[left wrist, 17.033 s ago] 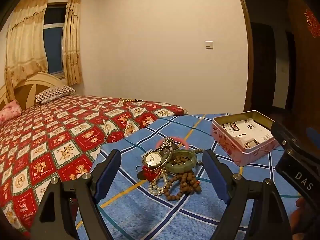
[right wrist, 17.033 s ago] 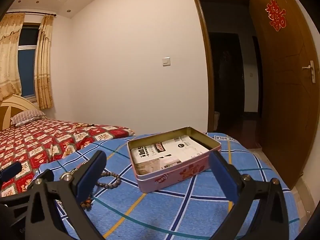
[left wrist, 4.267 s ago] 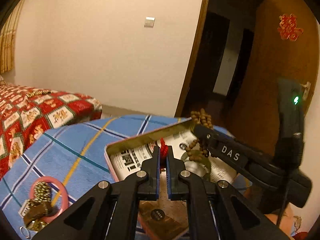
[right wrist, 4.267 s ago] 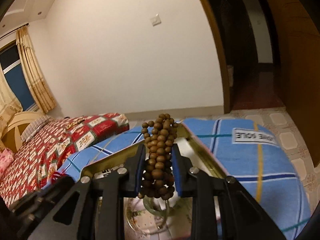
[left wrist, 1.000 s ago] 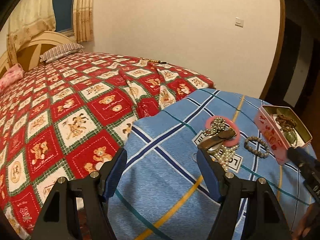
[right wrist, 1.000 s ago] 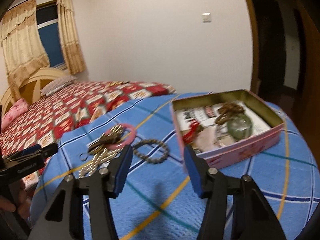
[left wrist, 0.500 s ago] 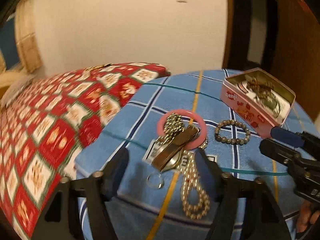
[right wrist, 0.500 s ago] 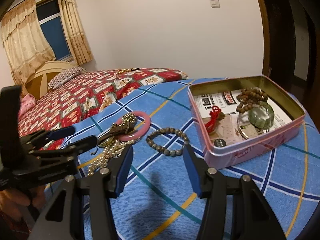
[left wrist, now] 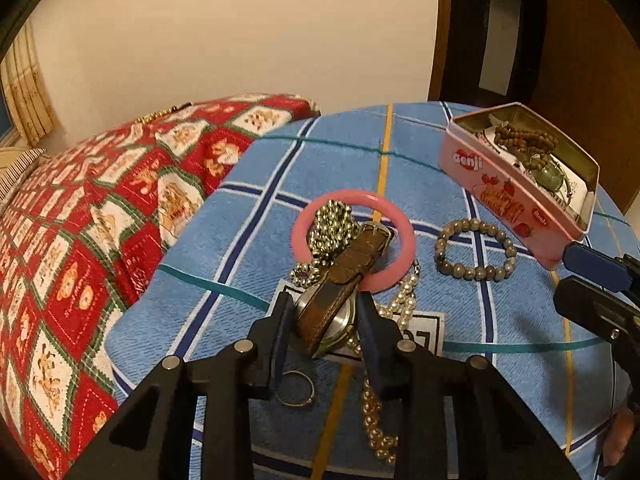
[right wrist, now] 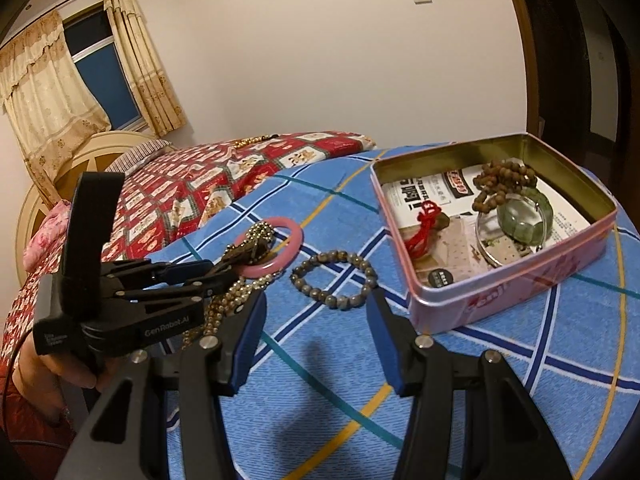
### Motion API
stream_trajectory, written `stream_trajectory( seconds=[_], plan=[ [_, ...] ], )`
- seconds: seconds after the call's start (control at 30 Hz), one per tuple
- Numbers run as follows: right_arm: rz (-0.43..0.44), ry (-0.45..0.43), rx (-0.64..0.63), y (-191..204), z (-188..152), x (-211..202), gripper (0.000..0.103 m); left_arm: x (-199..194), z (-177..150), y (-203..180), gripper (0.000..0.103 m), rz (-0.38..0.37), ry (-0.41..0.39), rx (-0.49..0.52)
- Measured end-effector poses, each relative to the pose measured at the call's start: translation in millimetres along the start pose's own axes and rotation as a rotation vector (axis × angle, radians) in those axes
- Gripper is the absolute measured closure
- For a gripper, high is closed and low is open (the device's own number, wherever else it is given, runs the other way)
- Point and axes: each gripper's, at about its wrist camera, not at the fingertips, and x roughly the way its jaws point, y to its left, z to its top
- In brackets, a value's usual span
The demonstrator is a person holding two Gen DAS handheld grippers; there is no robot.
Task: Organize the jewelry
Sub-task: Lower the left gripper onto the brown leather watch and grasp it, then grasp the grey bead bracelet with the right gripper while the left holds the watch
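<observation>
Jewelry is seen scattered on a blue plaid cloth [left wrist: 248,216], partly gathered and partly stowed in a pink tin [left wrist: 516,196]. A wristwatch [left wrist: 340,304] with a brown strap is gripped at its case between the two fingers of the left gripper [left wrist: 325,320], which are closed in against it; the strap is laid up across a pink bangle [left wrist: 404,236]. A silver ball chain [left wrist: 330,224] is heaped inside and over the near edge of the bangle. A pearl necklace [left wrist: 374,420] is trailed from beneath the watch toward the camera, and a small metal ring [left wrist: 296,390] is lying just below the left finger. A grey bead bracelet [right wrist: 334,280] is laid flat between the bangle and the tin, apart from both.

The right gripper [right wrist: 316,344] is held spread wide above the cloth with nothing between its fingers, the grey bracelet being framed just beyond its tips. From the right wrist view the left gripper is seen at the left, with the watch hidden behind its fingers.

Inside the tin [right wrist: 576,188], on printed paper, a brown wooden bead string [right wrist: 500,184], a green jade bracelet [right wrist: 528,212], a red knotted charm [right wrist: 424,224] and a thin silver bangle [right wrist: 486,248] are contained. A red patterned bedspread [right wrist: 200,184] is visible behind the cloth
</observation>
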Motion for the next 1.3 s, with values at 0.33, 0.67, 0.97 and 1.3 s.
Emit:
stream_trajectory(
  seconds=[0.33, 0.67, 0.97, 1.3],
  plan=[
    [0.007, 0.002, 0.01, -2.5, -0.1, 0.5, 0.047, -52.1, -18.4, 20.1, 0.07, -0.068, -0.233, -0.222],
    [-0.002, 0.096, 0.021, -2.1, 4.6, 27.1, 0.047, -70.6, -35.5, 18.9, 0.07, -0.073, -0.301, -0.338],
    [-0.116, 0.155, -0.1, 11.2, 22.2, 60.6, 0.04, -73.5, -43.4, 22.1, 0.07, -0.054, -0.286, -0.363],
    [-0.095, 0.211, -0.124, 5.2, 23.7, 69.8, 0.07, -71.3, -42.7, 19.1, 0.07, -0.042, -0.27, -0.353]
  ],
)
